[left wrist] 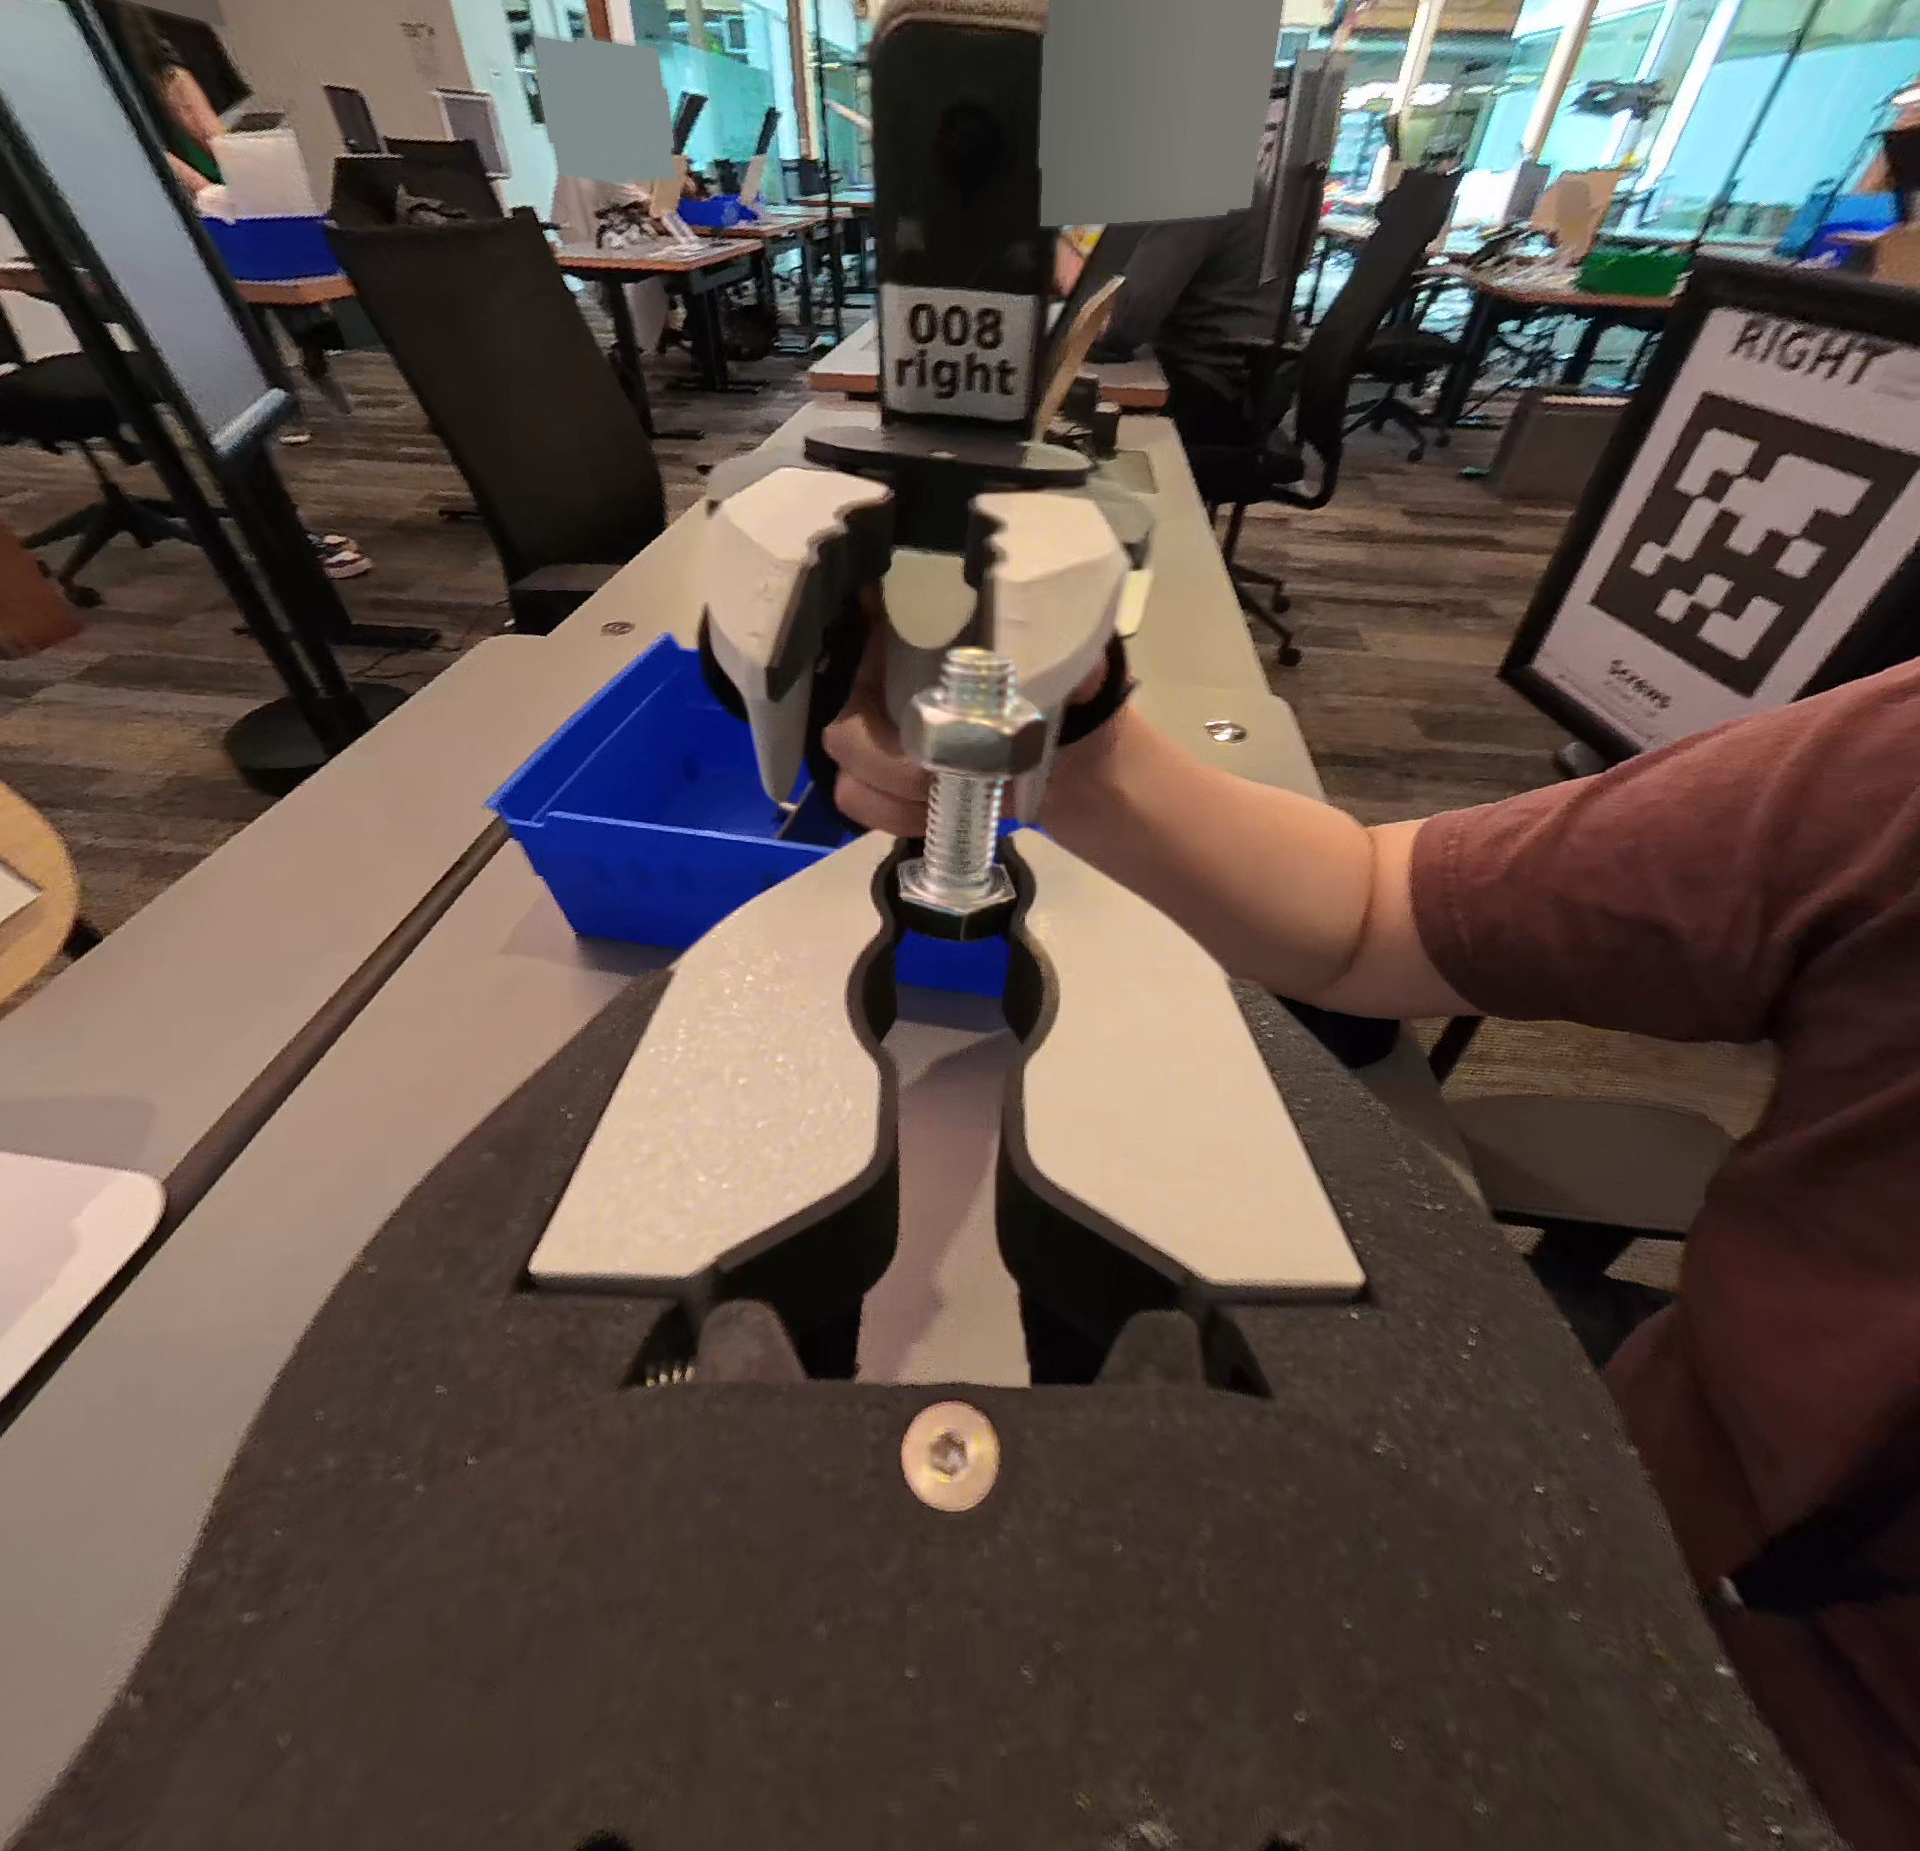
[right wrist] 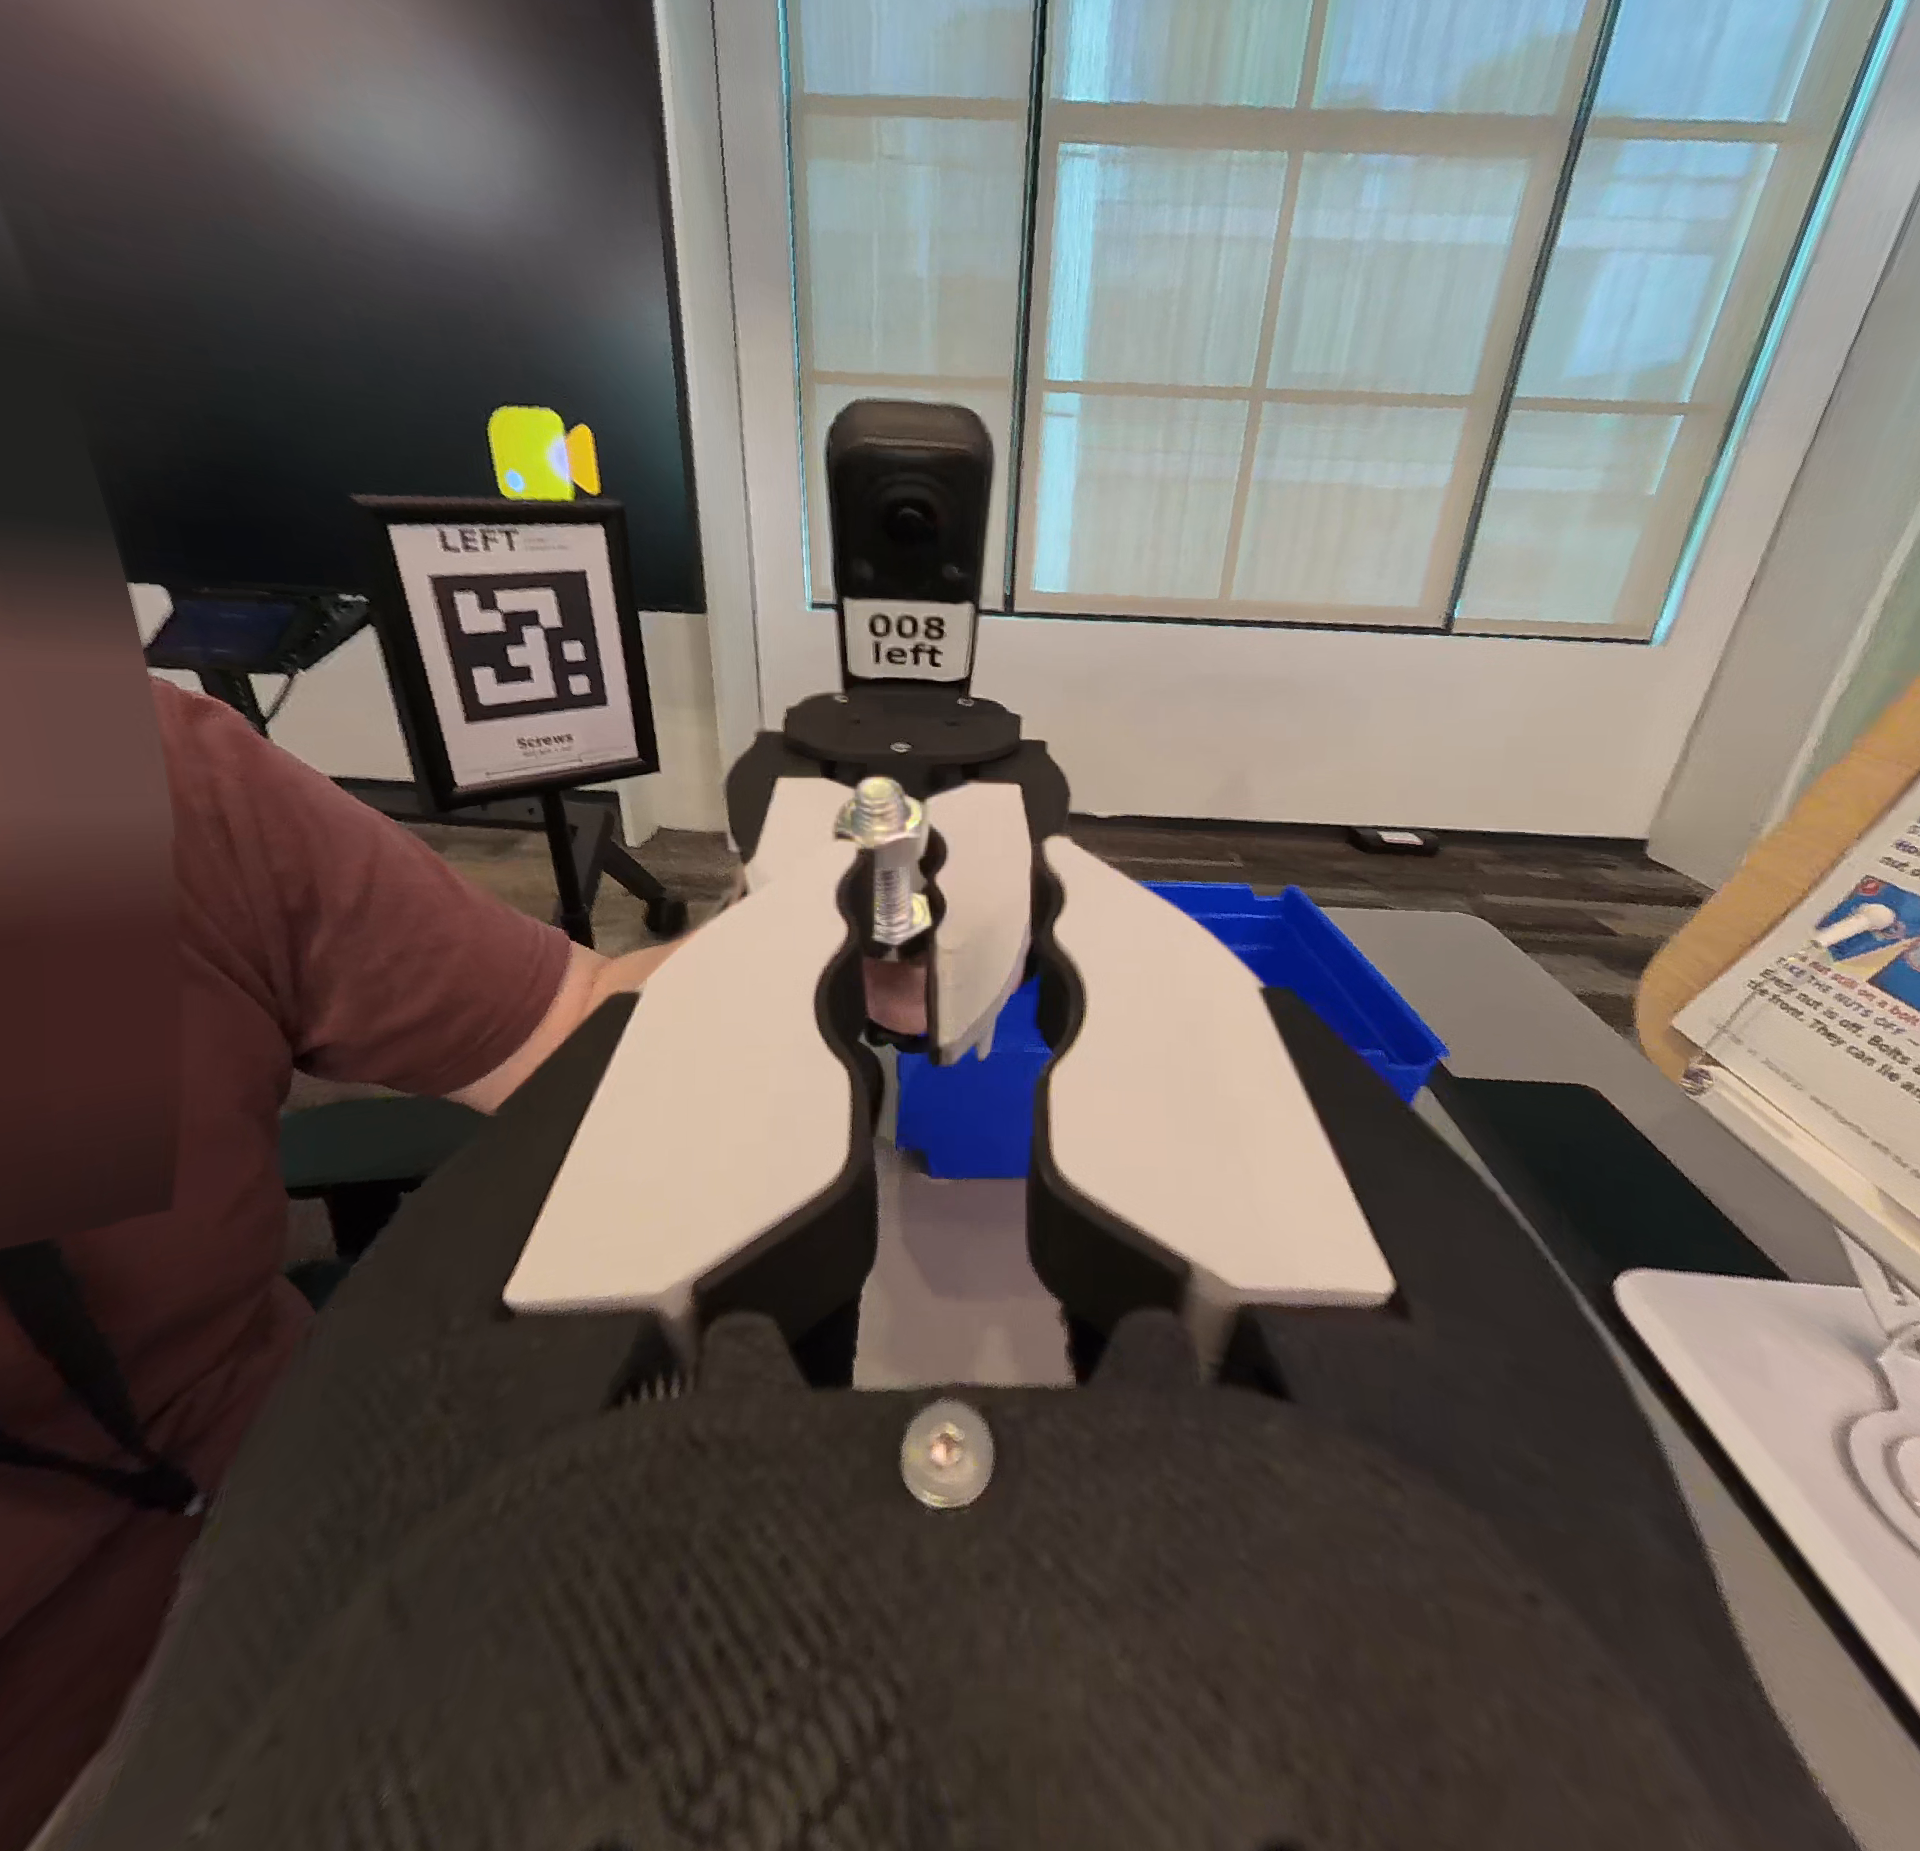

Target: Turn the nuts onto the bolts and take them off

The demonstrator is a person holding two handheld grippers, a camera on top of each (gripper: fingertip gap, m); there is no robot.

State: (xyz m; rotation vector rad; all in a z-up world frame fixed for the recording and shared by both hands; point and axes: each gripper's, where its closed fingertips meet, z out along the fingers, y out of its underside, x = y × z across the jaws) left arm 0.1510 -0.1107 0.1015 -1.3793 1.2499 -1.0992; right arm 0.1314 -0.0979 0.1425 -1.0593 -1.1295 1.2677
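Two grippers [left wrist: 954, 871] [right wrist: 902, 954], one bolt [left wrist: 961, 814], one nut [left wrist: 974, 733], one blue bin [left wrist: 665, 814].

Nut [left wrist: 974, 739] on bolt [left wrist: 961, 825] above bin [left wrist: 644, 825]

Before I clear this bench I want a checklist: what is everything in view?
bolt: one, silver, upright between the two tools, head clamped in the left tool
nut: one, silver, threaded on just below the bolt's tip
bin: one, blue, on the table behind the tools
table: one, grey, under everything
marker signs: two, black and white, framed, one on each side
instruction sheet: one, white, at the table's right edge
office chair: black, several behind the table
left tool: one, grey fingers, shut on the bolt head
right tool: one, grey fingers, facing it at the nut; grip unclear
arm: maroon sleeve, holding the right tool
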